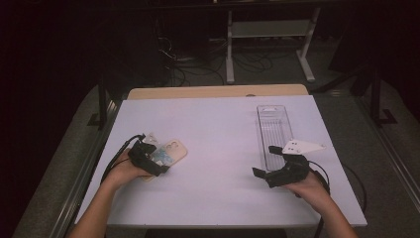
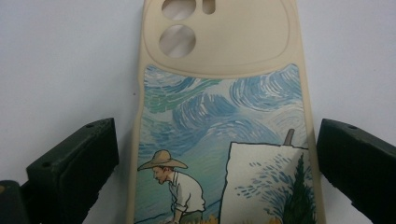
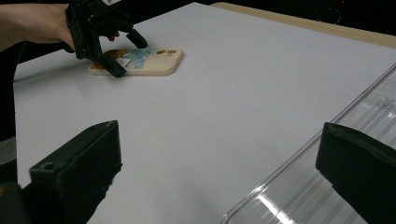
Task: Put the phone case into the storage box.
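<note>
— Lying flat at the left of the high view: cream soft-plastic phone case with a painted swirling-sky print [image 1: 168, 152], long axis running from lower left up to upper right, camera cut-outs at the far end.

— And straddling its near end? Left hand-held gripper [image 1: 154, 161], jaws spread apart, one on each long edge, not yet touching either, judging by the slivers of white table [image 1: 218, 124] showing in the left gripper view.

— Meaning a squeeze across the short width, probably. Much nearer than the other one.

— Hovering well apart at lower right: right hand-held gripper [image 1: 263, 160], jaws also wide open, holding nothing, just beside the near end of the long clear plastic tray [image 1: 273, 130].
</note>
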`<act>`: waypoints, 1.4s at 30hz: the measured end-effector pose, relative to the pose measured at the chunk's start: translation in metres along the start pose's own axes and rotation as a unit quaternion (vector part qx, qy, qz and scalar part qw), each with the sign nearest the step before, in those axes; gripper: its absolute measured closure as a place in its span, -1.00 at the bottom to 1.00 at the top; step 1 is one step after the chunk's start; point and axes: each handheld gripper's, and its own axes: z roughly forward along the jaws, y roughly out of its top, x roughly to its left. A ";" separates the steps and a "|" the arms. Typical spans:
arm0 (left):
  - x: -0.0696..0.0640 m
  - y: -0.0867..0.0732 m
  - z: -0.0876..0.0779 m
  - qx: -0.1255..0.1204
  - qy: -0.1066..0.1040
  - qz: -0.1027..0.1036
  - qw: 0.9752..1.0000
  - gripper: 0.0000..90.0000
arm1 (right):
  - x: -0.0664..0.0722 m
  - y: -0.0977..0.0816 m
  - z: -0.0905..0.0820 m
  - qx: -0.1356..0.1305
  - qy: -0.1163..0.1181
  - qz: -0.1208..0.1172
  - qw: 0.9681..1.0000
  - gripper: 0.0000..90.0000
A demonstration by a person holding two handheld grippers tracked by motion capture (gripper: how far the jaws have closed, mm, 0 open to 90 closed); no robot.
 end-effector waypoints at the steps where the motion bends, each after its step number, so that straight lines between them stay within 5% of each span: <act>1: 0.000 0.000 0.000 -0.001 -0.001 -0.002 1.000 -1.00 | 0.000 0.000 0.000 0.000 0.000 0.000 1.000 -1.00; 42: 0.003 0.001 -0.007 -0.007 -0.016 -0.010 1.000 -0.75 | 0.000 0.000 0.000 0.000 0.001 0.000 1.000 -1.00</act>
